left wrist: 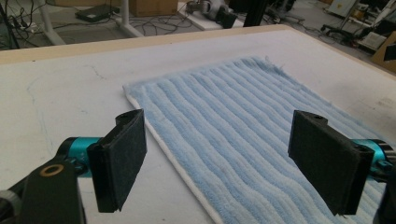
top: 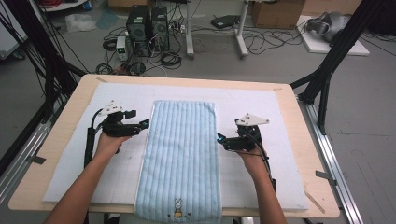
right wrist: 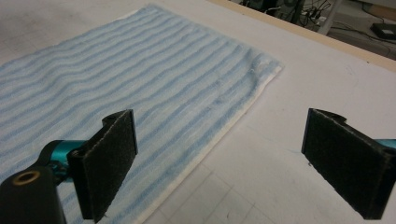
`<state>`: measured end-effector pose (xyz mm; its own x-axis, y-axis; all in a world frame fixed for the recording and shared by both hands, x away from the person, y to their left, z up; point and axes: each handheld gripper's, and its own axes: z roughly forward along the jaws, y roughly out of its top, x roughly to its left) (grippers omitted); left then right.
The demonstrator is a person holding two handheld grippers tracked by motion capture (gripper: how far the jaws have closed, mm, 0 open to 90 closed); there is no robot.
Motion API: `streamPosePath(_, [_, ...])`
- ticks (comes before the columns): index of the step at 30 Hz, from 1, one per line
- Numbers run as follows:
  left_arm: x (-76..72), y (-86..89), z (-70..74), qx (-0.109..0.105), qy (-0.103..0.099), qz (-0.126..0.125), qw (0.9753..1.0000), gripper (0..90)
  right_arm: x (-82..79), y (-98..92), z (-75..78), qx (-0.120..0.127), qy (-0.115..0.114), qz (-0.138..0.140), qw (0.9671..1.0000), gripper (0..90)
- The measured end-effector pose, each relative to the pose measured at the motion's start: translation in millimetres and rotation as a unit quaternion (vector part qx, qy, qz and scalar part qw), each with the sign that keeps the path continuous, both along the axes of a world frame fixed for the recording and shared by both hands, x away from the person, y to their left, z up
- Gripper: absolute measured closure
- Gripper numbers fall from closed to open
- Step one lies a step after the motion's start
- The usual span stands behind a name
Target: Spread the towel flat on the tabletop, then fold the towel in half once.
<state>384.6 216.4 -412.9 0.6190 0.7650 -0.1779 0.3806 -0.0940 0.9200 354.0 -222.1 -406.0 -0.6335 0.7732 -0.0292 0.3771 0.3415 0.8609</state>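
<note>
High view looks forward and down over the whole table (top: 299, 186); each gripper view sits low and close, facing inward; all share the towel (top: 182, 154).

Left claw (top: 145, 123): held in the left hand (top: 108, 142), jaws spread wide, nothing between them, pointing inward. Right claw (top: 219, 139): held in the right hand (top: 252, 158), jaws likewise wide apart and empty, pointing inward. Both forearms enter from below, well apart.
</note>
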Motion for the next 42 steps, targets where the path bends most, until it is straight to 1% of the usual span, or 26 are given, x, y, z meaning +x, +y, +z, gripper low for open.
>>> streamPosePath(3, [1.5, -1.3, -0.3, -0.010, 0.003, 0.003, 0.9999, 20.0, 1.4, -0.9, -1.1, 0.004, 0.003, -0.003, 1.0000, 9.7])
streamPosePath(7, [5.7, -1.4, -2.6, -0.001, 0.018, 0.001, 0.9998, 19.9, 0.9, -0.5, -0.7, 0.004, 0.002, -0.003, 1.0000, 9.7])
streamPosePath(8, [7.6, -1.4, -1.9, 0.000, 0.018, 0.001, 0.9998, 19.9, 1.1, -0.7, -0.8, 0.008, 0.004, -0.004, 1.0000, 9.8])
streamPosePath(12, [16.7, -1.1, 2.9, -0.007, 0.019, 0.005, 0.9998, 19.9, 2.1, -0.9, -2.6, 0.015, 0.019, -0.012, 0.9996, 9.7])
streamPosePath(13, [18.9, -1.4, 2.8, -0.006, 0.021, 0.006, 0.9997, 19.9, 2.6, -0.5, -3.0, 0.012, 0.015, -0.010, 0.9998, 9.7])
streamPosePath(14, [21.5, -1.4, 1.7, -0.008, 0.025, 0.009, 0.9996, 19.9, 2.5, -0.1, -3.1, 0.012, 0.015, -0.009, 0.9998, 9.7])
streamPosePath(15, [24.6, -2.0, 0.3, -0.008, 0.035, 0.013, 0.9993, 20.0, 2.6, 0.0, -3.2, 0.011, 0.015, -0.010, 0.9998, 9.7])
streamPosePath(17, [30.4, -3.1, -2.2, -0.007, 0.046, 0.021, 0.9987, 20.0, 2.7, -0.1, -3.1, 0.011, 0.014, -0.008, 0.9998, 9.7])
streamPosePath(18, [33.6, -4.7, -2.9, -0.002, 0.050, 0.025, 0.9985, 20.0, 2.4, 0.0, -3.1, 0.013, 0.015, -0.009, 0.9998, 9.7])
streamPosePath(19, [37.7, -6.9, -3.2, 0.007, 0.052, 0.029, 0.9982, 20.0, 2.5, -0.1, -3.2, 0.013, 0.016, -0.010, 0.9997, 9.7])
streamPosePath(20, [41.1, -8.5, -2.9, 0.011, 0.055, 0.030, 0.9980, 20.2, 2.7, -0.5, -3.4, 0.012, 0.017, -0.009, 0.9997, 9.7])
streamPosePath(22, [46.8, -11.8, -2.6, 0.015, 0.053, 0.037, 0.9978, 20.7, 3.2, -1.1, -4.5, 0.012, 0.018, -0.009, 0.9997, 9.7])
streamPosePath(23, [50.6, -14.0, -2.1, 0.021, 0.056, 0.042, 0.9973, 20.7, 3.4, -1.3, -4.8, 0.011, 0.019, -0.008, 0.9997, 9.7])
streamPosePath(24, [52.6, -15.9, -2.1, 0.021, 0.058, 0.047, 0.9970, 21.3, 3.8, -2.0, -5.1, 0.013, 0.020, -0.008, 0.9997, 9.7])
streamPosePath(25, [55.1, -17.7, -2.1, 0.025, 0.058, 0.050, 0.9968, 22.2, 3.6, -2.2, -4.8, 0.016, 0.022, -0.008, 0.9996, 9.7])
streamPosePath(26, [58.0, -20.4, -2.5, 0.032, 0.062, 0.051, 0.9963, 22.3, 4.0, -2.8, -4.8, 0.018, 0.019, -0.007, 0.9996, 9.7])
streamPosePath(27, [59.6, -22.8, -3.2, 0.036, 0.064, 0.053, 0.9959, 22.3, 3.8, -3.1, -4.5, 0.019, 0.018, -0.008, 0.9996, 9.7])
streamPosePath(29, [60.5, -25.5, -6.1, 0.034, 0.069, 0.054, 0.9956, 23.2, 3.8, -3.5, -4.4, 0.018, 0.019, -0.009, 0.9996, 9.7])
streamPosePath(30, [61.5, -27.8, -9.3, 0.039, 0.075, 0.056, 0.9948, 23.3, 3.9, -3.5, -4.6, 0.020, 0.020, -0.008, 0.9996, 9.7])
streamPosePath(32, [63.1, -31.4, -14.0, 0.050, 0.081, 0.055, 0.9939, 24.3, 4.1, -3.3, -4.8, 0.018, 0.020, -0.009, 0.9996, 9.8])
streamPosePath(34, [65.0, -34.7, -18.6, 0.057, 0.083, 0.055, 0.9934, 28.5, 4.5, -2.8, -5.3, 0.019, 0.021, -0.009, 0.9996, 9.8])
streamPosePath(37, [69.0, -36.9, -26.2, 0.059, 0.092, 0.058, 0.9924, 35.1, 5.0, -2.2, -6.1, 0.016, 0.022, -0.006, 0.9996, 9.7])
streamPosePath(39, [69.8, -39.4, -32.0, 0.071, 0.103, 0.052, 0.9908, 40.0, 5.5, -1.8, -6.8, 0.017, 0.023, -0.006, 0.9996, 9.8])
streamPosePath(40, [69.7, -41.1, -34.5, 0.084, 0.110, 0.046, 0.9893, 42.3, 5.6, -1.6, -7.0, 0.017, 0.025, -0.007, 0.9995, 9.7])
streamPosePath(41, [69.2, -43.6, -36.9, 0.096, 0.113, 0.042, 0.9880, 44.8, 5.7, -1.7, -7.3, 0.018, 0.026, -0.007, 0.9995, 9.7])
streamPosePath(42, [67.7, -47.0, -36.9, 0.112, 0.103, 0.046, 0.9873, 45.6, 5.9, -1.7, -7.5, 0.019, 0.028, -0.006, 0.9994, 9.8])
